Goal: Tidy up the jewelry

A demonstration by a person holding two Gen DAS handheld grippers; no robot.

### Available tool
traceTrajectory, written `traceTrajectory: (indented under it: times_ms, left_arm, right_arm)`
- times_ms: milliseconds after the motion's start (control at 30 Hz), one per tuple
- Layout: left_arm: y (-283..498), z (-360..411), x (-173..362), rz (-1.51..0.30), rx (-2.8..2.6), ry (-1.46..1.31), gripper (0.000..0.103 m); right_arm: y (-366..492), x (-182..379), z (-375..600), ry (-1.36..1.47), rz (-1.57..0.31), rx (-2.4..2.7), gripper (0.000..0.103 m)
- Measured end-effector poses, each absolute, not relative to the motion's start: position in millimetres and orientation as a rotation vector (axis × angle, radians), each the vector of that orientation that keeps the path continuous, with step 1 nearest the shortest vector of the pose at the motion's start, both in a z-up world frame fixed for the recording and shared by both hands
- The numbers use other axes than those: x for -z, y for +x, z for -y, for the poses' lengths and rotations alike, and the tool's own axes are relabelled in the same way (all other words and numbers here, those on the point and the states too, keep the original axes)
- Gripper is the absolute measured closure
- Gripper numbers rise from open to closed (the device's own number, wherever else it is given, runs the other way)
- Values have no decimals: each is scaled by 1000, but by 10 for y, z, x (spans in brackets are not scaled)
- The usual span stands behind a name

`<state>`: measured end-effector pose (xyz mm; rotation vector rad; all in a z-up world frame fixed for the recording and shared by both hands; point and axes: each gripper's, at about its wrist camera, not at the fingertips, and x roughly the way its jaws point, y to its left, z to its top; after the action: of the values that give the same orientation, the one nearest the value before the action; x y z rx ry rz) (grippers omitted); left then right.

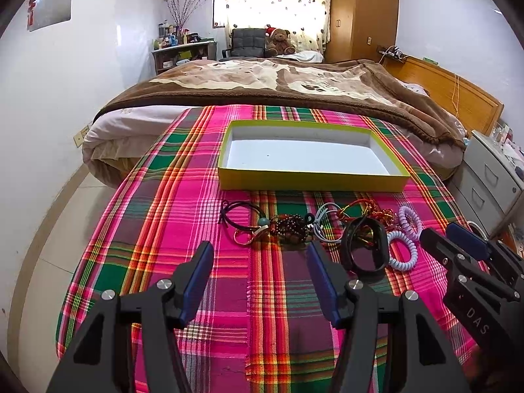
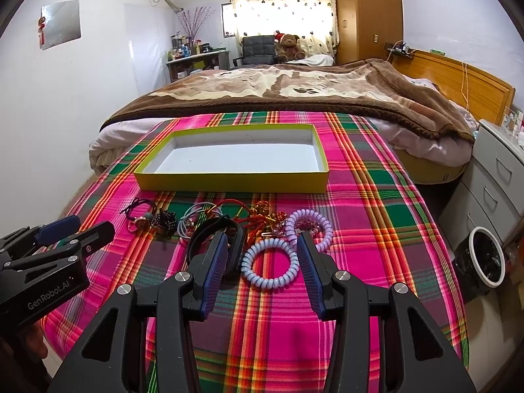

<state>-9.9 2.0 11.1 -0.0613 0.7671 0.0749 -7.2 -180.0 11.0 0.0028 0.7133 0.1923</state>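
Both grippers hovered low over the near part of a table covered in a pink, green and orange plaid cloth [image 1: 170, 203]. Left gripper [image 1: 258, 255]: blue-padded fingers spread wide, nothing between them. Right gripper [image 2: 262, 245]: fingers likewise spread apart, holding nothing.

The jewelry lay in a loose row across the cloth, between the grippers and the box. From left to right: a black cord bracelet with a teal bead [image 1: 244, 217]; a cluster of dark red-brown beads [image 1: 291, 226], just beyond the left gripper's open gap; a pale grey-blue elastic cord loop [image 2: 193, 221]; a black band-shaped wrist strap [image 2: 229, 245], touching the inner side of the right gripper's left finger in the right wrist view; a tangle of red and gold knotted cord [image 2: 265, 217] behind it; a pale blue spiral coil bracelet [image 2: 270, 267], lying directly in the gap of the right gripper, its far edge level with the fingertips; and a lilac spiral coil bracelet [image 2: 309, 226], just beyond the right fingertip and touching the blue coil.

Farther off sat a shallow rectangular yellow-green cardboard box with a white interior [image 2: 229, 181], well apart from both grippers. Its white floor showed bare apart from a tiny dark speck. Beyond the table's far edge: a bed with a brown blanket [image 1: 294, 82].
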Motion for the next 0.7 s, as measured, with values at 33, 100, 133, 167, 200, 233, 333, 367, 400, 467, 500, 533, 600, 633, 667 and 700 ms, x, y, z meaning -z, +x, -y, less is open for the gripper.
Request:
traceTrajectory:
  times_ms: [33,100,133,167,200,233,333,367,400,467,500,533,600,633,667,700]
  left_arm:
    - [-97,-13,-109,-768,-74,-60,42]
    - [-98,-11,-110,-767,-75,-60,42]
    - [-94,-10,-111,-769,-75,-60,42]
    - [-101,-12,-109,-767,-76,-61,42]
    - [-98,-13,-111,-766,-75,-60,42]
    - [-93,-12,-113,-766,-75,-59,42]
    - [-99,-13,-124,-763,-77,-57,42]
    - [-101,-11,-121,-764,-78,-58,42]
    - [-102,-10,-124,-764,-79,-57,42]
    - [-102,-13,-124,-765,-79,-58,42]
    - [-104,-14,-131,-764,-80,-57,42]
    - [-104,-11,-131,-763,-79,-55,42]
    - [-102,-13,-131,-764,-77,-54,42]
    - [-99,-9,-130,-765,-77,-53,42]
    - [-101,-10,-129,-766,-77,-54,42]
    - [-102,-14,-130,-767,-79,-54,42]
  right_arm:
    - [-66,-109,1790,3,-714,-192,58]
    - [-63,-110,1793,4,-714,-190,58]
    - [-65,-112,1791,4,-714,-188,58]
    - [-64,-115,1793,5,-714,-188,58]
    - [-63,-116,1794,5,-715,-187,58]
    - [-64,-115,1795,5,-714,-188,58]
    - [-68,-116,1804,5,-715,-189,58]
    - [-66,-116,1804,4,-716,-190,58]
    - [-66,-118,1803,4,-717,-189,58]
    - [-66,-115,1793,4,-717,-189,58]
    - [-64,-113,1792,3,-717,-188,58]
    - [-64,-113,1789,3,-718,-188,58]
    - [-63,-115,1788,3,-718,-187,58]
    - [-64,-113,1788,3,-717,-187,58]
    - [-64,-112,1790,4,-717,-188,58]
    - [-64,-114,1788,4,-717,-189,58]
